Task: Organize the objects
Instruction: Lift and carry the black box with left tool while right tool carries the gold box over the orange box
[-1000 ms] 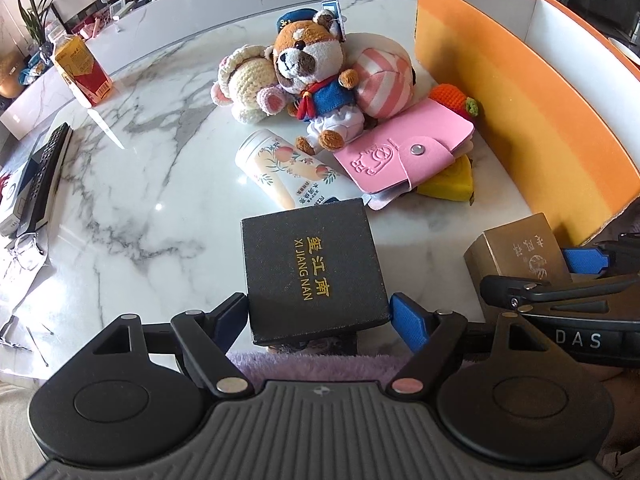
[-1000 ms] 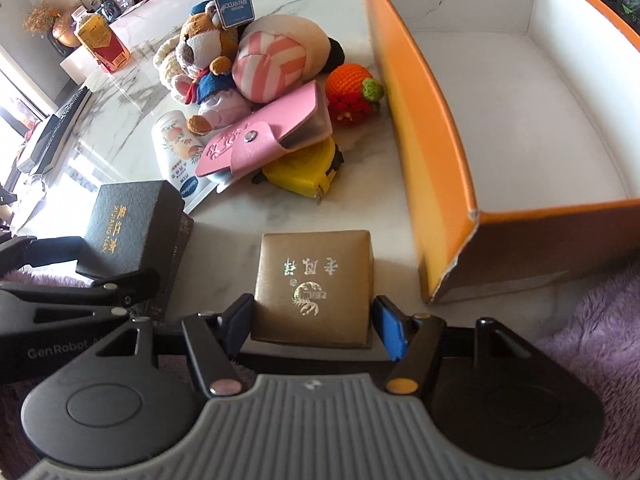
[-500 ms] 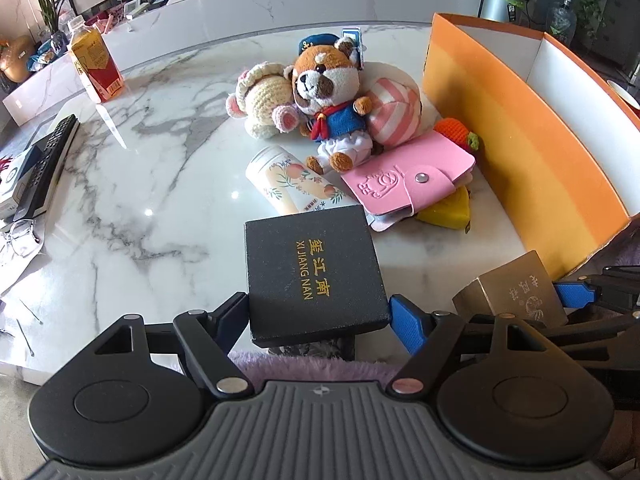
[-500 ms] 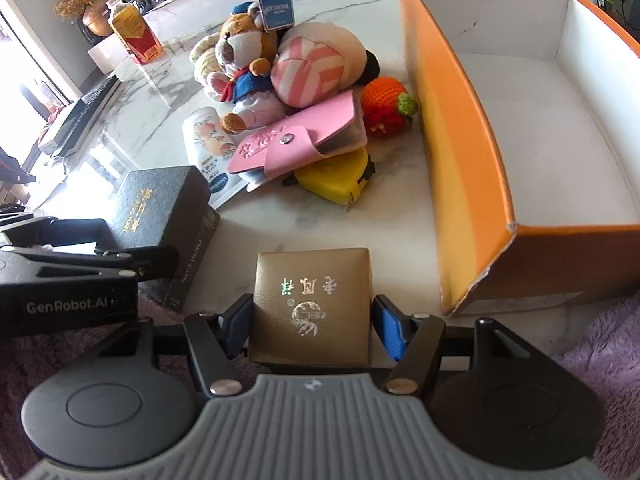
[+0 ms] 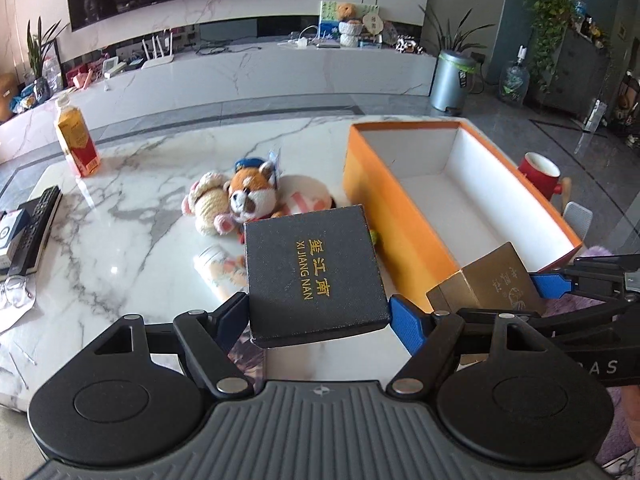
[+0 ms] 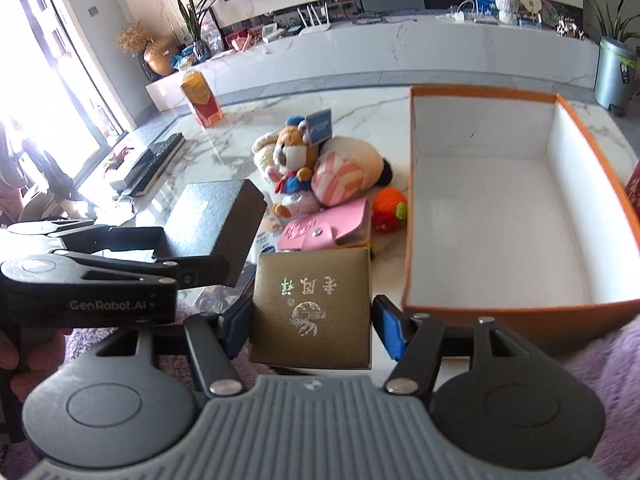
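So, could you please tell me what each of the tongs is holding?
Left tongs: square black box, by opposite sides. Right tongs: square gold box, likewise.

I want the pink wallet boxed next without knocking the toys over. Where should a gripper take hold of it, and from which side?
Grip the pink wallet across its thin closed edges near the snap flap, coming from the near side, where the table is bare. It lies flat but propped on something yellow, so one jaw could probably slip under the raised edge. The plush toys crowd its far side.
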Motion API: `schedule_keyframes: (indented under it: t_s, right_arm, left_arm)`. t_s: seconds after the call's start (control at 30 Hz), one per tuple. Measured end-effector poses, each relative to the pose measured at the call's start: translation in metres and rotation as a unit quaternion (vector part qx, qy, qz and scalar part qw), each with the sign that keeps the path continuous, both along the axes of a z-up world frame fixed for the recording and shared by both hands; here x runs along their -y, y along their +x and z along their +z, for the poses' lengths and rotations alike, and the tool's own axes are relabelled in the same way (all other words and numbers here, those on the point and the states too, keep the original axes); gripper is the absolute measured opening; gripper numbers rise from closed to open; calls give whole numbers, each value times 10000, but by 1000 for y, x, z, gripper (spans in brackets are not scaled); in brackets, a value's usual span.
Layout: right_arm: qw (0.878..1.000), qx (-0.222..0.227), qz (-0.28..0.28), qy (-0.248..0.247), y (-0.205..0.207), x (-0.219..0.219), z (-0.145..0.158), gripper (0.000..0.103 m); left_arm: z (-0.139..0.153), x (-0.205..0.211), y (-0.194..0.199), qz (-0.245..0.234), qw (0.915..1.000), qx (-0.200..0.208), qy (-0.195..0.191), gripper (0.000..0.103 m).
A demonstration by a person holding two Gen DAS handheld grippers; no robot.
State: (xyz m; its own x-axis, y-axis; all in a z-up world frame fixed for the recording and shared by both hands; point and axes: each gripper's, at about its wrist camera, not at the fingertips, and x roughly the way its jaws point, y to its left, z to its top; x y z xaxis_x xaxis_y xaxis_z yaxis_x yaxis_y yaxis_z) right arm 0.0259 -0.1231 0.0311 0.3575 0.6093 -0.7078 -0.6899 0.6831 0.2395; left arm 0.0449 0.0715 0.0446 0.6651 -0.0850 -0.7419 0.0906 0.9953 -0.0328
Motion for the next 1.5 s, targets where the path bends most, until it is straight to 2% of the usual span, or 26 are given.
schedule_keyframes:
  t_s: [0.13,0.27,0.47,0.63,0.8,0.97,1.1,1.17,1.27,1.33,1.5]
  right_arm:
    - [9993,224,-292,71,22,32,18,65]
    - [9972,369,-643,-39,55,61,24,65]
    - [9948,181,-968,-267,106,95,11,65]
    - [9944,-104,-1018,-259,127,110,-9,65]
    - [9944,-502,-915,-185,148,101,-29,65]
    - [9911,-948,-818,-454,162,78,-46,65]
    - [9908,-746,-674,-903,162,61,-53,66]
    - [9906,-768,-558,-989,163,57,-54,66]
    - [9878,-1045,-396,-1089,166,50,-60,66]
    - [9867,-994,-325,-1245,165,45,-64,66]
    - [9831,-1152,-309,-1388,168,43,-74,66]
  left_arm:
    - [21,34,13,-407,9989,238,19,88]
    - [23,70,38,-774,9966,238,-144,88]
    - [-6,127,77,-1281,9916,-159,-106,88]
    - [-37,144,97,-1393,9885,-595,-40,88]
    - [-55,150,109,-1114,9881,-1044,167,89]
    - [-64,159,112,-906,9845,-1452,389,89]
    - [-69,162,115,-921,9813,-1636,426,89]
    - [-71,163,118,-904,9804,-1698,425,89]
    - [-73,165,120,-943,9790,-1739,495,89]
    - [-73,165,121,-997,9783,-1743,510,90]
    - [-72,159,120,-1142,9786,-1674,355,92]
